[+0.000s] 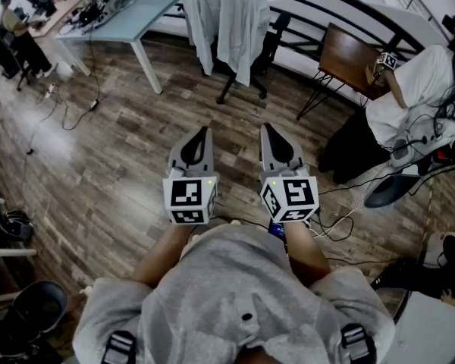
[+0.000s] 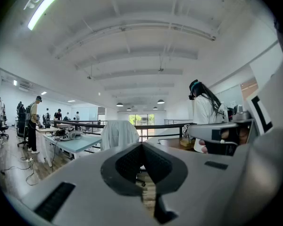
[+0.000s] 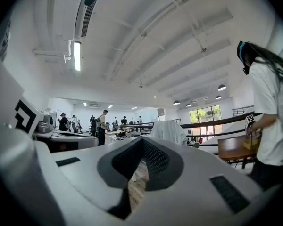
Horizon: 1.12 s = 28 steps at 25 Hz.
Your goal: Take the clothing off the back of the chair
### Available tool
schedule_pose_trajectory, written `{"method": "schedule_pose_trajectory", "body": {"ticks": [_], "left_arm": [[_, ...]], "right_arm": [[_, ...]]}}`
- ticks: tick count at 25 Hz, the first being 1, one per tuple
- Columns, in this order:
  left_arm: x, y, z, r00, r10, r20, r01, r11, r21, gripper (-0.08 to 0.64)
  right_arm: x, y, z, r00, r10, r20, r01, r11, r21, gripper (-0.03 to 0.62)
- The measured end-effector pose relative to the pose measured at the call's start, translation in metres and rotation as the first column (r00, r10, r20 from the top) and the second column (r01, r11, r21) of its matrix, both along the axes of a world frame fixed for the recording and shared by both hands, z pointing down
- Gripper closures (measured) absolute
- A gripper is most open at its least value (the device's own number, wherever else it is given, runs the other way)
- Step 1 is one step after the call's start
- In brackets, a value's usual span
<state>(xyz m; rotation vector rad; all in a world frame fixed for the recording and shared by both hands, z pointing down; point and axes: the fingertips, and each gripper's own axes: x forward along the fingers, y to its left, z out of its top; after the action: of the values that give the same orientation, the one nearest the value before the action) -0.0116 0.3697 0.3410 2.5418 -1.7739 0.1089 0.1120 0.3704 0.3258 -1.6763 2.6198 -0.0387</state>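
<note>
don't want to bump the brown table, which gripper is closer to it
Right. The right gripper is below and left of the brown table in the head view; the left gripper is further left still.

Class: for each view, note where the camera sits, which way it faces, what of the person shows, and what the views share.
Head view: on the head, steeply down; forearms, left claw, right claw.
Left gripper view: on that claw, level along its shut jaws.
Right gripper view: likewise, its jaws shut.
Shared: the pale garment on the chair ahead.
</note>
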Motion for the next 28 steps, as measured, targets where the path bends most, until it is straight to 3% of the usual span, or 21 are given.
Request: {"method": "schedule_pose_trajectory", "body": {"ticks": [4,28], "left_arm": [[0.003,0.003,0.003,1.000,0.026,-0.010,-0.026,1.000,-0.014,0.557],[0.054,-0.021,0.020,0.999,0.041,-0.008,-0.041,0.998,-0.047,0.557]], "right_arm": [[0.000,0.002,0.007,0.999,0.011,-0.033,-0.011,1.000,-0.017,0.583],[0.055,-0.018,0.024,0.999,-0.014,0.035,0.017,0.997,-0.080,0.583]]}}
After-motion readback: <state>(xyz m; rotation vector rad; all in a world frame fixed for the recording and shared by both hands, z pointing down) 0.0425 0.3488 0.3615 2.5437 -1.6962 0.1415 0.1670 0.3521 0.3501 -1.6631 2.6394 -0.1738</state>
